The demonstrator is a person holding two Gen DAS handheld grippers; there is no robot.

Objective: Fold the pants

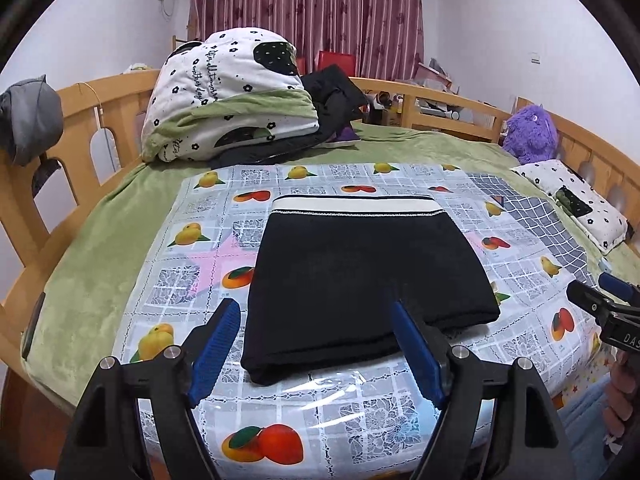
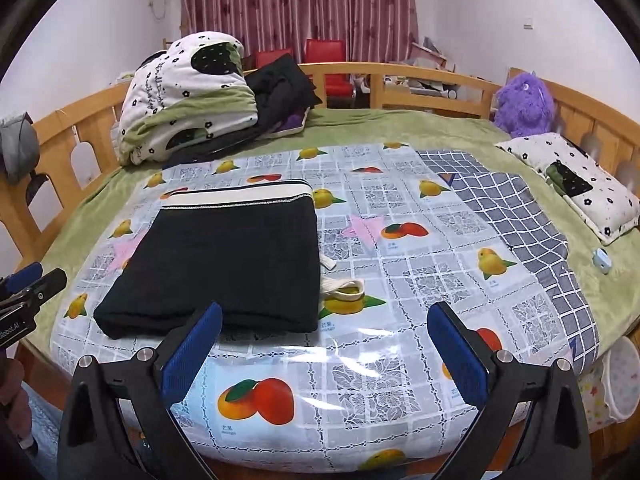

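Observation:
The black pants [image 1: 360, 276] lie folded into a compact rectangle on the fruit-print plastic cover [image 1: 320, 412], white waistband at the far edge. They also show in the right wrist view [image 2: 224, 264], with a white drawstring [image 2: 340, 286] sticking out at their right side. My left gripper [image 1: 314, 312] is open and empty, just in front of the pants' near edge. My right gripper [image 2: 324, 312] is open and empty, near the pants' front right corner. Each gripper shows at the edge of the other's view [image 1: 600, 304] [image 2: 32, 284].
A folded floral quilt [image 1: 228, 96] and dark clothes [image 1: 336, 96] lie at the far left of the bed. A purple plush toy [image 1: 530, 128], a floral pillow [image 1: 576, 200] and a checked cloth [image 2: 516, 216] are at the right. Wooden rails [image 1: 440, 100] ring the bed.

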